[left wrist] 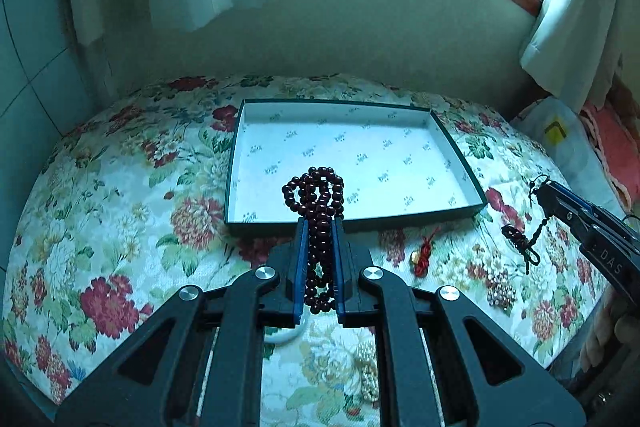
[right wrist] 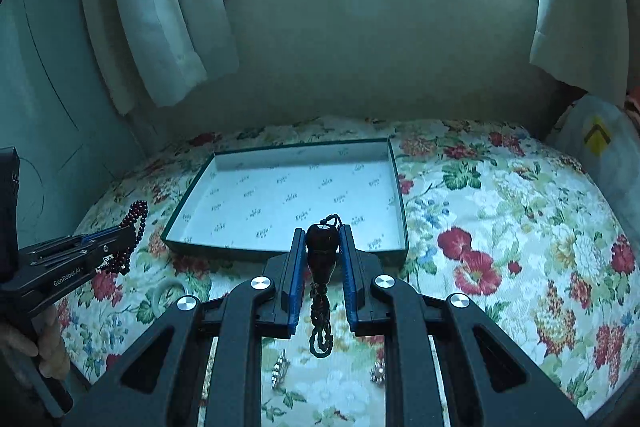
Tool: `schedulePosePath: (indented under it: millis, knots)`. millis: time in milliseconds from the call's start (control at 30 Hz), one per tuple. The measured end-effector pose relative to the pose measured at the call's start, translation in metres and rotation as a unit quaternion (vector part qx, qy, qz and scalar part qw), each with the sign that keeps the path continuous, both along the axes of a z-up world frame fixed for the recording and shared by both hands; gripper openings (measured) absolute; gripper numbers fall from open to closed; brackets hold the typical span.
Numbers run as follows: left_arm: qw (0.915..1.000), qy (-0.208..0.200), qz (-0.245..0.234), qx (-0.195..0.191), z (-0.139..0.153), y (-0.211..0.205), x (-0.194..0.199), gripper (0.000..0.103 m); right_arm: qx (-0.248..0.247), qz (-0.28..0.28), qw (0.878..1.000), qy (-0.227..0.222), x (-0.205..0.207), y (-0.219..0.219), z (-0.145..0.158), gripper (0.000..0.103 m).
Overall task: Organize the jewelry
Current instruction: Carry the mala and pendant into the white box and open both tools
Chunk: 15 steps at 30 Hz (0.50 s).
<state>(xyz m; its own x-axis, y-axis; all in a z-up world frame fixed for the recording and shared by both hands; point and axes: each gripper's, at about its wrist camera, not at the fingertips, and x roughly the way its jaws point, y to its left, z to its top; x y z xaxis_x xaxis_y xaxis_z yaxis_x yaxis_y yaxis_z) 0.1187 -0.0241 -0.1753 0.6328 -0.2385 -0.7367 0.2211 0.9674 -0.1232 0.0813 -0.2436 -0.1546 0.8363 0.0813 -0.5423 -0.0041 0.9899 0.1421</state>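
Observation:
An open shallow box (left wrist: 352,155) with white printed lining and dark green walls lies on the flowered cloth; it also shows in the right wrist view (right wrist: 288,199). My left gripper (left wrist: 319,223) is shut on a dark red bead necklace (left wrist: 316,195), held above the box's near edge; its loops bunch past the fingertips and hang below. My right gripper (right wrist: 323,231) is shut on a dark carved pendant (right wrist: 322,247) with a knotted cord (right wrist: 320,327) dangling beneath, just before the box's near edge. Each gripper shows in the other's view, the right one (left wrist: 538,187) and the left one (right wrist: 128,227).
On the cloth lie a small red-and-gold charm (left wrist: 422,259), a beaded cluster (left wrist: 500,291), a pearl strand (left wrist: 368,371), a white bangle (right wrist: 166,295) and small silver pieces (right wrist: 280,371). A wall, curtains and window stand behind. A plastic bag (left wrist: 560,139) sits at the right.

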Motion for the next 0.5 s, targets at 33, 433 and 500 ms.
schedulePosePath:
  millis: [33,433,500]
  knots:
    - [1.0,-0.002,0.0,0.0,0.001,-0.001,0.009,0.011,0.001,0.0,1.0,-0.005,0.007,-0.002,0.004,0.017]
    - [0.9998,0.003,0.012,0.013,-0.02,-0.018,0.106,0.011,-0.008,-0.007,1.0,0.006,0.104,-0.017,-0.01,0.017]
    - [0.9996,0.016,0.014,0.02,-0.038,-0.022,0.116,0.011,-0.006,-0.005,1.0,0.029,0.116,-0.018,-0.025,0.017]
